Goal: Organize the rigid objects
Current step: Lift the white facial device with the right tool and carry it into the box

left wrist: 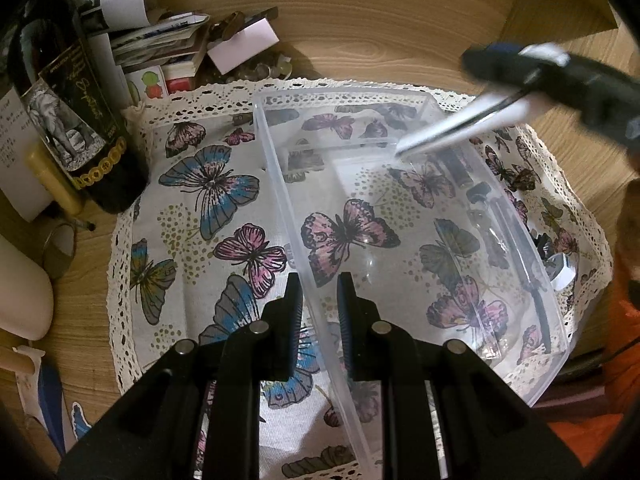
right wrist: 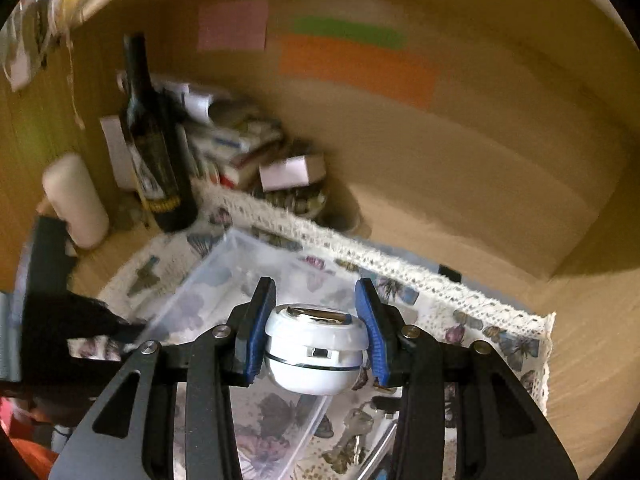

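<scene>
My right gripper (right wrist: pixel 316 316) is clamped on a round white case (right wrist: pixel 316 350), its blue pads pressing both flanks; the case has a shiny metal inset on top, a dark seam round its middle and a small clasp facing me. Below and ahead of those jaws lies a clear plastic bin (right wrist: pixel 224 280) on a butterfly cloth (right wrist: pixel 480 328); keys (right wrist: pixel 354 432) lie just under them. My left gripper (left wrist: pixel 319 300) is pinched on the bin's near wall (left wrist: pixel 296 216). Beyond, left, stand a dark bottle (left wrist: pixel 76 120) and stacked papers (left wrist: pixel 160 44).
</scene>
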Demonstrator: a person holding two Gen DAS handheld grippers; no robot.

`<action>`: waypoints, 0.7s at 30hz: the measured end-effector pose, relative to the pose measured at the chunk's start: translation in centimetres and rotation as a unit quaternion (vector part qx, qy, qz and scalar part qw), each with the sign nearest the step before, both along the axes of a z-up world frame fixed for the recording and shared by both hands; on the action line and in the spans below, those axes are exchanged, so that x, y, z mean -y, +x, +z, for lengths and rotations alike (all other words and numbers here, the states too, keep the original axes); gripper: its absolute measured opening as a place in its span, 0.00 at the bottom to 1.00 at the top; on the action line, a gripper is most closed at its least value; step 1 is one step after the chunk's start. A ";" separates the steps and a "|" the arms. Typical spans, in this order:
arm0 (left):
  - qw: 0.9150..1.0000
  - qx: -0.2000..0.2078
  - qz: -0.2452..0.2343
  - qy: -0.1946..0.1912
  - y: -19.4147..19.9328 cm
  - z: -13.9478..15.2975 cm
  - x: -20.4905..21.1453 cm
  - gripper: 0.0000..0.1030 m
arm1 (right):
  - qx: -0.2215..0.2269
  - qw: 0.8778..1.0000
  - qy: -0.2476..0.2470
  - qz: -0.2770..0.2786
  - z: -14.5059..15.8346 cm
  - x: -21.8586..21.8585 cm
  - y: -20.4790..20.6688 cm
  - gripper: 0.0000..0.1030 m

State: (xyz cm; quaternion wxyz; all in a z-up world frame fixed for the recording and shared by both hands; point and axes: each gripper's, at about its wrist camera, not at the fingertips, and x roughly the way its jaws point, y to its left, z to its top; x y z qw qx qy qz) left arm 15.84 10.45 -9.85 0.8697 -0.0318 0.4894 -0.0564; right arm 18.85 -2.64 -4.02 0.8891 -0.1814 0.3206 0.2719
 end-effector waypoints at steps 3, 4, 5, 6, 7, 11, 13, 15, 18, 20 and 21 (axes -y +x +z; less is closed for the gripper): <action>1.000 0.002 0.000 0.000 -0.1 0.0 0.0 0.17 | -0.015 1.000 -0.022 -0.001 -1.7 -0.9 0.7 0.37; 1.000 0.002 -0.001 -0.002 -0.1 0.0 -0.1 0.17 | -0.019 0.999 -0.028 -0.001 -2.2 -1.2 0.8 0.37; 1.000 0.002 -0.001 -0.004 -0.1 0.0 -0.1 0.17 | -0.022 0.999 -0.033 0.000 -2.4 -1.4 0.9 0.37; 1.000 0.002 -0.001 -0.006 -0.1 0.0 -0.2 0.17 | -0.023 0.999 -0.035 0.000 -2.7 -1.5 0.9 0.37; 1.000 0.002 -0.001 -0.006 -0.2 0.1 -0.2 0.17 | -0.022 0.999 -0.038 0.001 -2.9 -1.7 0.8 0.37; 1.000 0.003 -0.001 -0.003 -0.2 0.1 0.0 0.17 | -0.035 0.998 -0.050 0.009 -4.1 -2.2 0.5 0.37; 1.000 0.004 -0.001 -0.003 -0.2 0.1 0.1 0.17 | -0.042 0.997 -0.061 0.013 -4.8 -2.4 0.3 0.37; 1.000 0.003 0.000 -0.004 -0.2 0.0 0.1 0.17 | -0.044 0.996 -0.076 0.019 -5.6 -2.8 -0.2 0.37; 1.000 0.004 0.002 -0.005 -0.2 0.0 0.1 0.17 | -0.044 0.994 -0.093 0.027 -6.4 -3.2 -0.8 0.37; 1.000 0.004 0.001 -0.005 -0.2 0.0 0.1 0.17 | -0.061 0.993 -0.096 0.030 -7.0 -3.3 -0.7 0.37; 1.000 0.004 0.002 -0.005 -0.2 0.0 0.1 0.17 | -0.071 0.992 -0.098 0.031 -7.3 -3.3 -0.6 0.37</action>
